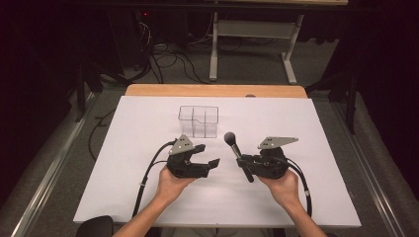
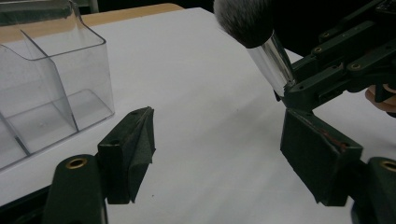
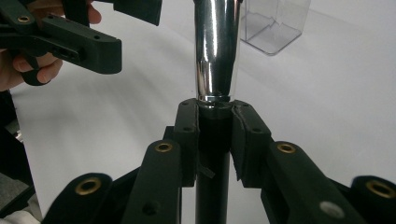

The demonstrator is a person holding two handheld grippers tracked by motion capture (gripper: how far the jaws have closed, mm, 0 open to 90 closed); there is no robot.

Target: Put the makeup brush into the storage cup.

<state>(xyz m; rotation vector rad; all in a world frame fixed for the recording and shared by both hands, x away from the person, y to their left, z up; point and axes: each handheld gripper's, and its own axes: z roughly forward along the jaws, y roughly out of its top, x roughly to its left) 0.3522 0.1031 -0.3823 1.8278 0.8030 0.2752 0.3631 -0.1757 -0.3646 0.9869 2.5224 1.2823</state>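
High view shows the makeup brush (image 1: 238, 154) clamped in the right gripper (image 1: 247, 161), its long axis tilted: the dark bristle head points up and away toward the far side of the table, and the black handle end slants down toward the person, just above the white table sheet (image 1: 123, 163). Seen from the right gripper view, the brush has a black handle that passes between the two jaws and a shiny chrome ferrule (image 3: 215, 51) rising just beyond them; both pads press on the handle right below the chrome. From the left gripper view the bristles (image 2: 243, 21) look soft, grey at the tips and darker toward the ferrule. The left gripper (image 1: 213, 163) holds nothing, its jaws spread wide, and it faces the brush from just beside it. A clear plastic organizer (image 1: 198, 121) with divided compartments stands on the sheet beyond both grippers, apart from them. Bare white sheet lies open on either side of the hands and toward the near edge.
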